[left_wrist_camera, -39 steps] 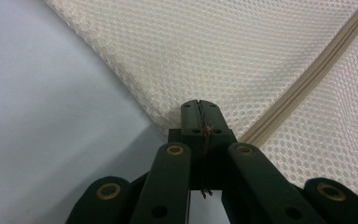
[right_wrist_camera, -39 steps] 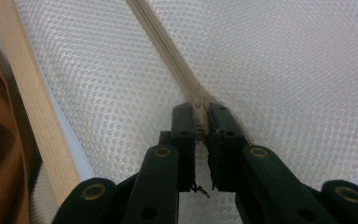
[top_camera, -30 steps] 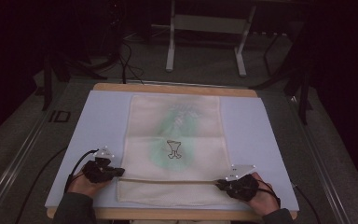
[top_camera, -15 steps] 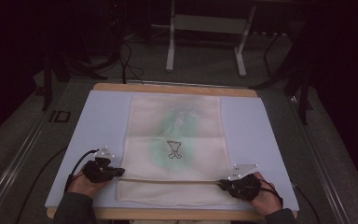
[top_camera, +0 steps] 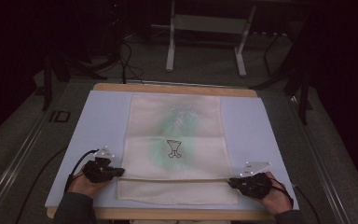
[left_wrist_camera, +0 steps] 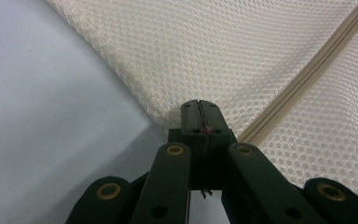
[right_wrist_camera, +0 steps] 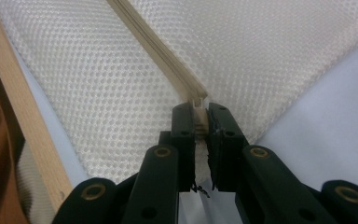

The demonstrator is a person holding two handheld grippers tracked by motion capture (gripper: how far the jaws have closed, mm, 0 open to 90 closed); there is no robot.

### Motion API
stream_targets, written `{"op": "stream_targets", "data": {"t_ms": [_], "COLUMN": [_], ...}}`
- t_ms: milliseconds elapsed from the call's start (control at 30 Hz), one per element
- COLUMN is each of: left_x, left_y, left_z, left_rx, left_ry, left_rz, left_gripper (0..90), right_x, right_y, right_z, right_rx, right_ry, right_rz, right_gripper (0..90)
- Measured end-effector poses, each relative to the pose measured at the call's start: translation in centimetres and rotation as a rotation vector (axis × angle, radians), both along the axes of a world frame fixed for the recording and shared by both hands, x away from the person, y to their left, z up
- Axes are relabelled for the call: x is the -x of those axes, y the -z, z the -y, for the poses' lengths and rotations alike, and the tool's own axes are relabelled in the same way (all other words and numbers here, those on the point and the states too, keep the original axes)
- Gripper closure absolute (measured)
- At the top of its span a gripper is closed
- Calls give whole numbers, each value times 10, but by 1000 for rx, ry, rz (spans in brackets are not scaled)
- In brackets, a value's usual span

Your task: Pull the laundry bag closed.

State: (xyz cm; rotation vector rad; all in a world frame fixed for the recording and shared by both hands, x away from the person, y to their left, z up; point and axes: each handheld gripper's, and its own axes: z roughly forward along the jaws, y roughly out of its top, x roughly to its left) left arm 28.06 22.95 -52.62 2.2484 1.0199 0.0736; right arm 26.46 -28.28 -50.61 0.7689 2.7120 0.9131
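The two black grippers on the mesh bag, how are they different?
The left gripper pinches the mesh bag at its left edge, beside the zip; the right gripper pinches the end of the zip itself at the bag's right edge. In the high view, the left gripper sits slightly farther up the table than the right gripper. Both are black, shut on the bag, and held by a hand.

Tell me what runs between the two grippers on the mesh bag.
In the high view, the bag's zipper seam stretches across the mesh bag from the left gripper to the right gripper.
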Motion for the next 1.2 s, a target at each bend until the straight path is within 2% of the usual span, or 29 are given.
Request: {"op": "stream_targets", "data": {"t_ms": [300, 367, 467, 633, 700, 900, 933, 1000, 1067, 1133, 1167, 1200], "left_x": [0, 0, 1, -1, 0, 2, 3, 3, 3, 2, 2, 0], "left_y": [0, 0, -1, -1, -1, -7, -9, -11, -12, -11, -11, -10], "left_z": [1, 1, 2, -1, -1, -1, 0, -2, -4, -8, -8, -12], "left_rx": [-8, -11, -22, 8, 29, 60, 80, 86, 82, 71, 71, 44], "left_ry": [1, 4, 7, 12, 20, 36, 27, 19, -4, -54, -54, -128], "left_rz": [5, 9, 17, 5, 4, 32, 51, 70, 92, 122, 122, 148], "left_gripper": [898, 897, 896, 880, 846, 810, 805, 797, 785, 753, 732, 697], "right_x": [-1, 0, 0, -4, -5, -8, -9, -10, -11, -13, -13, -15], "right_y": [3, 3, 1, 1, 2, 5, 6, 6, 6, 7, 7, 8], "right_z": [1, 3, 8, 12, 12, 10, 11, 13, 16, 20, 22, 24], "right_rx": [-5, -22, -80, -128, -146, -164, -170, -175, -184, -191, -191, -193], "right_ry": [2, -5, 10, 71, 89, 114, 132, 151, 184, 218, 233, 255], "right_rz": [-10, 1, 1, 8, 9, 24, 32, 39, 54, 70, 73, 74], "right_gripper": [817, 720, 631, 551, 552, 546, 535, 529, 519, 512, 504, 489]}}
